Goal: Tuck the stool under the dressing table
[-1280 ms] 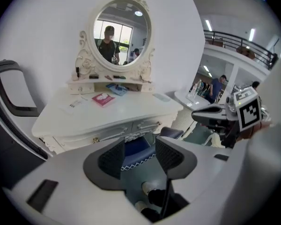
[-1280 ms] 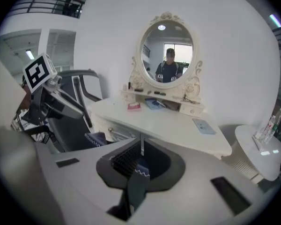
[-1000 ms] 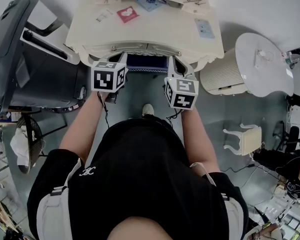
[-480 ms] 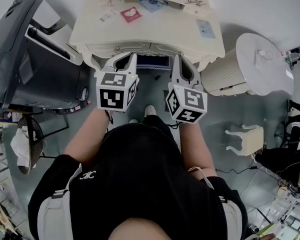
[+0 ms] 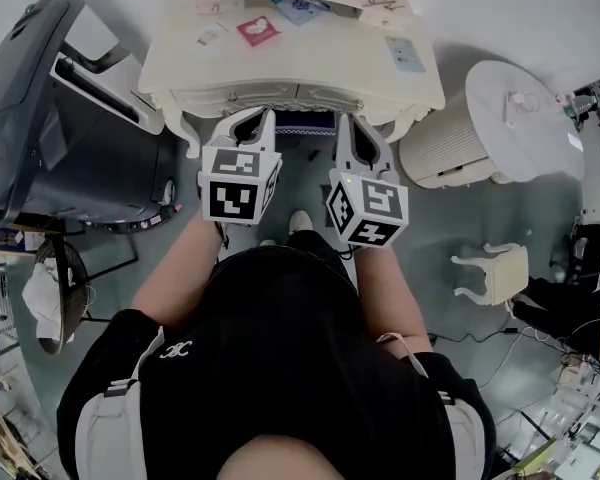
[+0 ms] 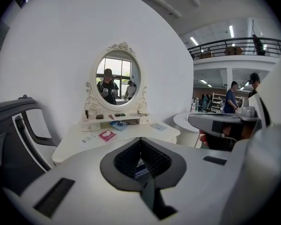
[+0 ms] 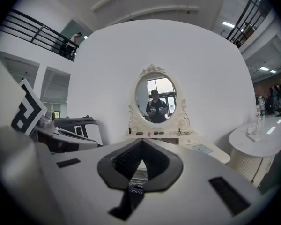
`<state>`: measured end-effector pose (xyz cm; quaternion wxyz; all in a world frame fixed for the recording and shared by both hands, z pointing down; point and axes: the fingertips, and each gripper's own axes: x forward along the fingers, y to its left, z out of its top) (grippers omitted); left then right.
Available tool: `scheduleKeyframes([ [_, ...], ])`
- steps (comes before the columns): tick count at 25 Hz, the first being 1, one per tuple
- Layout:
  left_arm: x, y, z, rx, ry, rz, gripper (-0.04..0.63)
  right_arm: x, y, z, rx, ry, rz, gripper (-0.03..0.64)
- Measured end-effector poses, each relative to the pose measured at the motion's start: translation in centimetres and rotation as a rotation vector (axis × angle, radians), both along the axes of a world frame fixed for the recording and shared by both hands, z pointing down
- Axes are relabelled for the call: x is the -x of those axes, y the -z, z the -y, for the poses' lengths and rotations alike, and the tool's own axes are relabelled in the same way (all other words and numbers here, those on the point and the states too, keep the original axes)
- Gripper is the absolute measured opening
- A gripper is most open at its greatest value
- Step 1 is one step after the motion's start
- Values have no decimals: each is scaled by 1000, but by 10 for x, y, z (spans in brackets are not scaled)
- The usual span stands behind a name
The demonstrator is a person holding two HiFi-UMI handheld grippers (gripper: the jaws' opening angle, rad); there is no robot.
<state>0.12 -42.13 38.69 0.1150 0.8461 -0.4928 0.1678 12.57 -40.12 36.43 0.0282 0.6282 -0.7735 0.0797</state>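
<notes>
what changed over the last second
Both the left gripper and the right gripper rose and pulled back slightly from the dressing table, jaws shut and empty all along. The stool stays tucked under it.

The person wears a black short-sleeved top [image 5: 280, 348] with a white logo [image 5: 176, 346] and pale shoulder straps [image 5: 105, 423]; the left gripper [image 5: 267, 118] and right gripper [image 5: 345, 120] are pale grey with black-and-white marker cubes [image 5: 240, 183]

Ahead the dressing table [image 5: 320, 63] blocks, dark chair [image 5: 70, 138] left, round table [image 5: 500, 138] right; floor [image 5: 302, 168] between open.
</notes>
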Motion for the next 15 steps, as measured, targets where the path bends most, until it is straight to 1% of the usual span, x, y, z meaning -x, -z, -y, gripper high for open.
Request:
scheduleKeyframes([
  [15,1,-5,-5,14,-3,-14,8,2,-4,-10,4,-1,-32,8],
])
